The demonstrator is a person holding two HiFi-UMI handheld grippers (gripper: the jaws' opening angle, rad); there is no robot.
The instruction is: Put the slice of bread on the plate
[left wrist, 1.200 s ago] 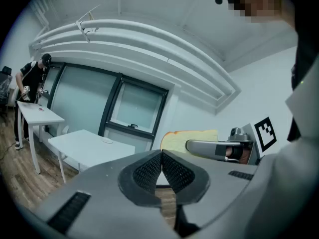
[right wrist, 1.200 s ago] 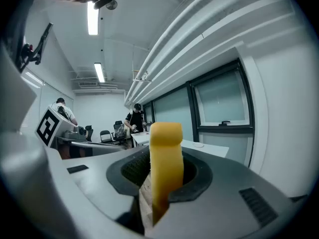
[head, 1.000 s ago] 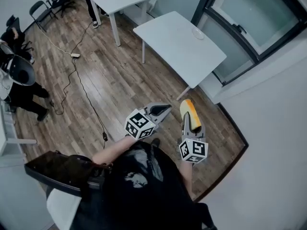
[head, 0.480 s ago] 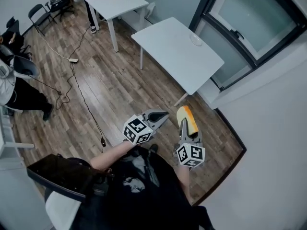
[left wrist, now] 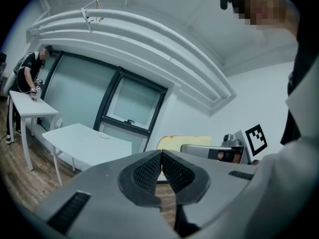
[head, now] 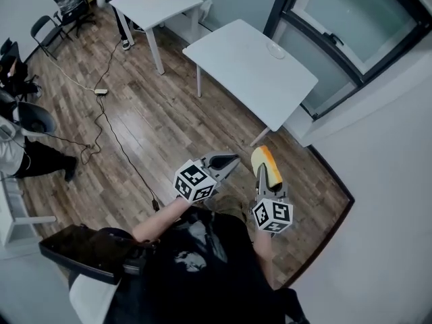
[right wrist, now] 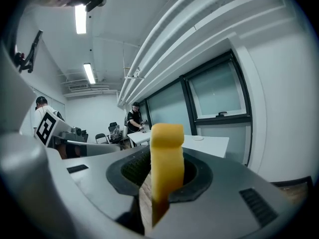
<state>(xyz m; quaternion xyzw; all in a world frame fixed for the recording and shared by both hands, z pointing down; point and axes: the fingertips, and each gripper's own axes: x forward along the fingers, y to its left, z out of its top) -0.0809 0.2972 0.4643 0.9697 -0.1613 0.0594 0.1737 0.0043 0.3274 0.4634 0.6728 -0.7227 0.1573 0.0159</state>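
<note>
My right gripper is shut on a yellow slice of bread, held upright on edge in front of me over the wooden floor. The same bread slice stands between the jaws in the right gripper view. My left gripper is shut with nothing in it, its pads meeting. It is just left of the bread. A small white plate lies on the far side of the nearer white table, well ahead of both grippers; the plate also shows in the right gripper view.
A second white table stands further back with a person beside it. Cables trail over the wood floor. Chairs and another person are at the left. A window wall runs along the right.
Both grippers keep the same pose with the bread held; the scene has shifted slightly as I move, and the person at the left has moved.
</note>
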